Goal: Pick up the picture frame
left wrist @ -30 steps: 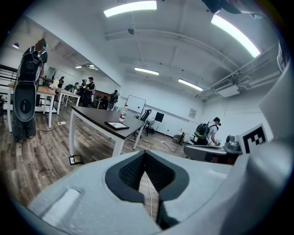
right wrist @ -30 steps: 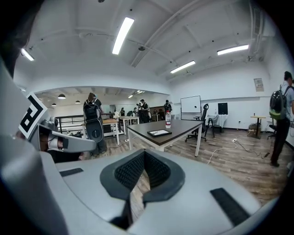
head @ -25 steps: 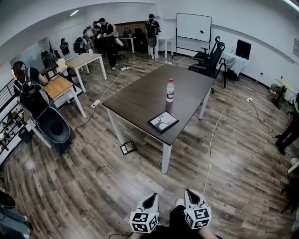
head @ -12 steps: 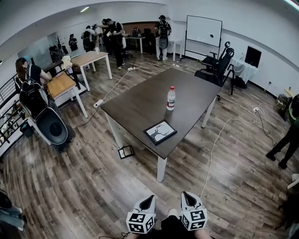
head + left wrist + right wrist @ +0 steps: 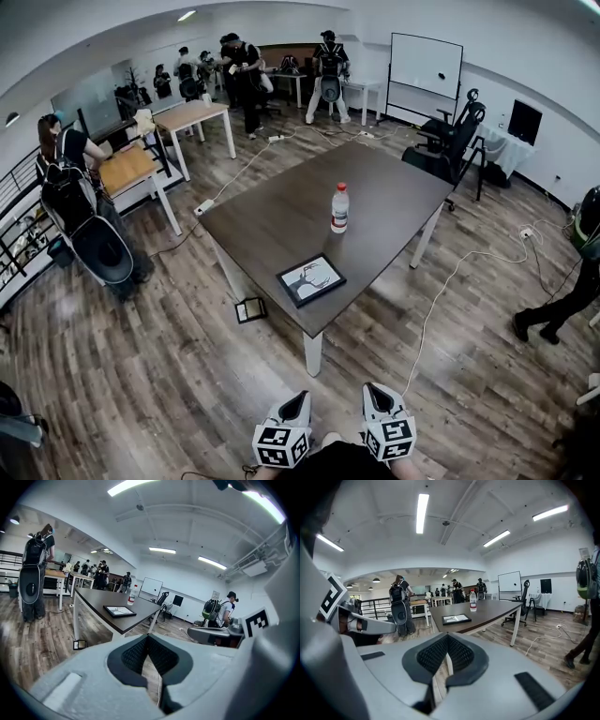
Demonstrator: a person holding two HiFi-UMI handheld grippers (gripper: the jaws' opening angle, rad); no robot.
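wood floor [image 5: 141, 375], dark table [image 5: 281, 211], whiteboard [image 5: 427, 64]

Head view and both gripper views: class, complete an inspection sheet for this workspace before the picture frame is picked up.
Surface: dark table with white legs, mostly bare.
Job's things: picture frame lying flat near the table's near corner, untouched.
Clutter: water bottle upright mid-table, apart from the frame; small square object on the floor by the table.
Grippers: left hand-held gripper and right hand-held gripper both shut, empty, short of the table.
Cables: white cable trailing over the floor right of the table; power strip with its lead on the left.
Surroundings: whiteboard, office chair, people at the far end.
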